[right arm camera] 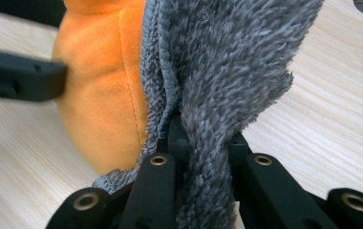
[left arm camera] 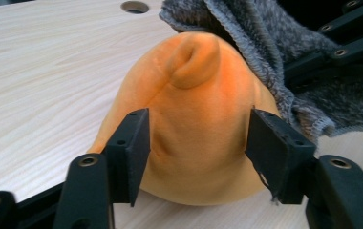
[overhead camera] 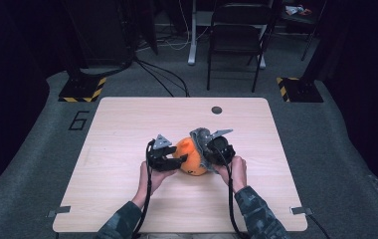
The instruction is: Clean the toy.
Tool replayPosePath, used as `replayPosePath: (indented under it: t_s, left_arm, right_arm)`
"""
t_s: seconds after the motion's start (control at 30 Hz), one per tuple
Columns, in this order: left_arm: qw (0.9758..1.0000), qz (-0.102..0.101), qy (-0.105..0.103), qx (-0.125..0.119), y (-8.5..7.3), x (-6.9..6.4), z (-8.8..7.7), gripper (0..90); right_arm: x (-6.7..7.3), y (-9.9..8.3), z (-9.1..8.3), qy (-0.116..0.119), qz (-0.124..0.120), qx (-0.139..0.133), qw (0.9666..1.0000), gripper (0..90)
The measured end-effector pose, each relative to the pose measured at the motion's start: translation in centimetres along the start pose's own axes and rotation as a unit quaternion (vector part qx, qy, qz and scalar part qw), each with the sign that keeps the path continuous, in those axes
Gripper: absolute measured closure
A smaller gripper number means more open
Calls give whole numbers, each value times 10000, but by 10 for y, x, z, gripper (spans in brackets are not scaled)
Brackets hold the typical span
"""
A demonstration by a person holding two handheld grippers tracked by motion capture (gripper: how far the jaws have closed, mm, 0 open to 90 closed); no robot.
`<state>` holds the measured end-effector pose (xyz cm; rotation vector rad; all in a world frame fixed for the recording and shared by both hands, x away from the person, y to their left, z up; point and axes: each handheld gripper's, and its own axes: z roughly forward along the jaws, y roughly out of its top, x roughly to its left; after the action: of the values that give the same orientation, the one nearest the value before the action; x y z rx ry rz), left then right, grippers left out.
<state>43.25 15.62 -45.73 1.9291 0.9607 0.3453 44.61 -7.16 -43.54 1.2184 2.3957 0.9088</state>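
An orange plush toy (overhead camera: 192, 158) sits at the middle of the wooden table (overhead camera: 127, 124). A grey fuzzy cloth (overhead camera: 200, 135) drapes over its far right side. My left gripper (overhead camera: 174, 162) reaches in from the left. In the left gripper view the toy (left arm camera: 194, 119) sits between the open jaws of that gripper (left arm camera: 198, 152), whose pads stand at its flanks without squeezing it. My right gripper (right arm camera: 201, 138) is shut on the grey cloth (right arm camera: 218, 71), which hangs against the orange toy (right arm camera: 103, 95). The cloth (left arm camera: 265, 43) covers the toy's far side.
A round cable hole (overhead camera: 217, 110) sits near the table's far edge. A black folding chair (overhead camera: 236, 35) stands on the floor beyond the table. Bare tabletop lies left and right of the hands.
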Motion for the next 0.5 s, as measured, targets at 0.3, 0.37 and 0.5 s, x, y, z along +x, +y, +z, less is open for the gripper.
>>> replayPosePath:
  t_s: [0.3, 0.37, 0.5]
  left_arm:
    - [9987, 256, -351, 276, -4, 0, 16, 430]
    - [9989, 249, -287, 262, -6, -1, 17, 544]
    - [9993, 319, -25, 208, -8, -8, 17, 678]
  right_arm:
    - [-5, -1, 1, 27, 10, 55, 10000, 798]
    - [-6, -1, 1, 48, 63, 70, 9999, 798]
    - [-7, 0, 1, 20, -13, 26, 10000, 797]
